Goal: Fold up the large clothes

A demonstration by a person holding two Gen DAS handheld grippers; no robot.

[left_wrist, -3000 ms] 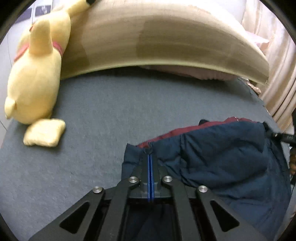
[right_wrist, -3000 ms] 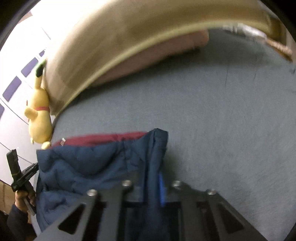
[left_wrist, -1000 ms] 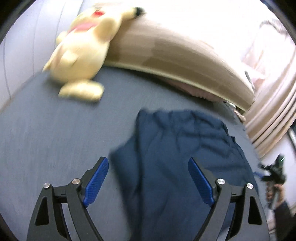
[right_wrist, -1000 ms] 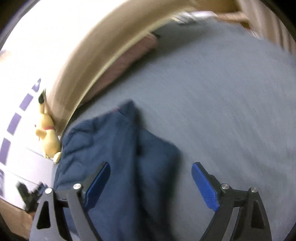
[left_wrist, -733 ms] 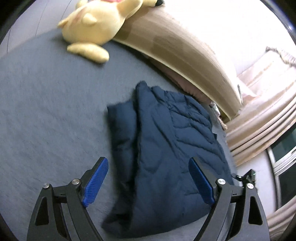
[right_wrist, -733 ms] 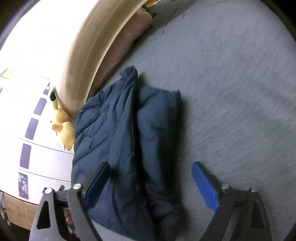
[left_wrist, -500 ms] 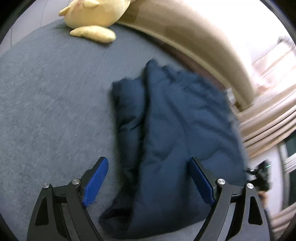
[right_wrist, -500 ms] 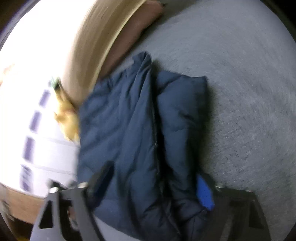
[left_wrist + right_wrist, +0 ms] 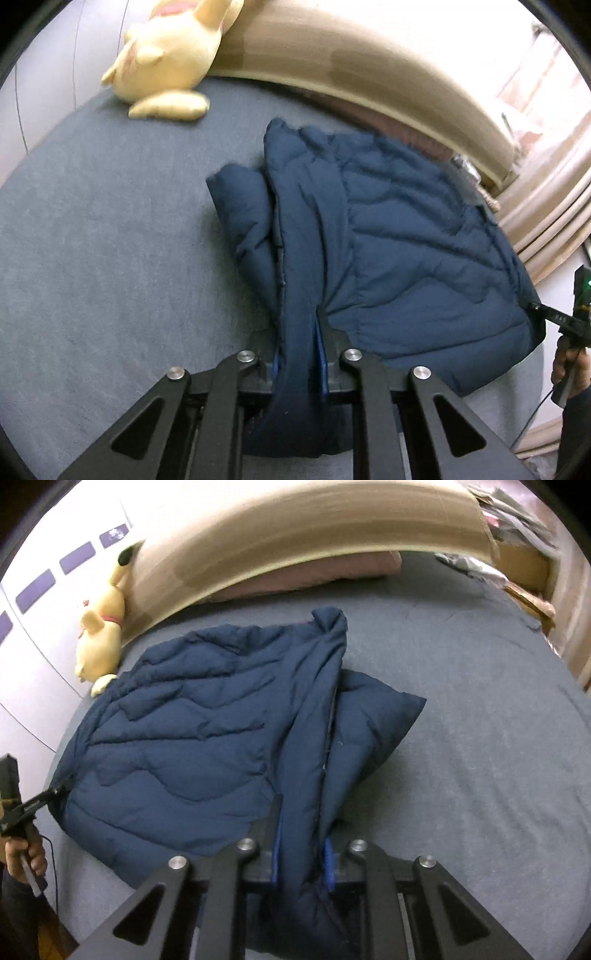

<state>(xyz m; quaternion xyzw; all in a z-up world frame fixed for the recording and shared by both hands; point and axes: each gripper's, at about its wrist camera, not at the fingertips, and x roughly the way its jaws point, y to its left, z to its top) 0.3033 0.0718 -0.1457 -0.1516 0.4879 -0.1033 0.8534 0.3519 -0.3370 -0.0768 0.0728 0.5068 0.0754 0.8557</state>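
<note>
On the bed [image 9: 92,258], both tongs have just clamped the jacket [image 9: 406,240].

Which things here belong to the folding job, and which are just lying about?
In the job:
- jacket
- left hand-held gripper, jaws just closed on the jacket's near edge
- right hand-held gripper, likewise

Lying about:
- plush toy
- headboard
- pillow
- bed, the work surface

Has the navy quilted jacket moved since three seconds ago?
Yes. The navy quilted jacket now lies folded with its far edge nearer the tan headboard, red lining hidden.
</note>
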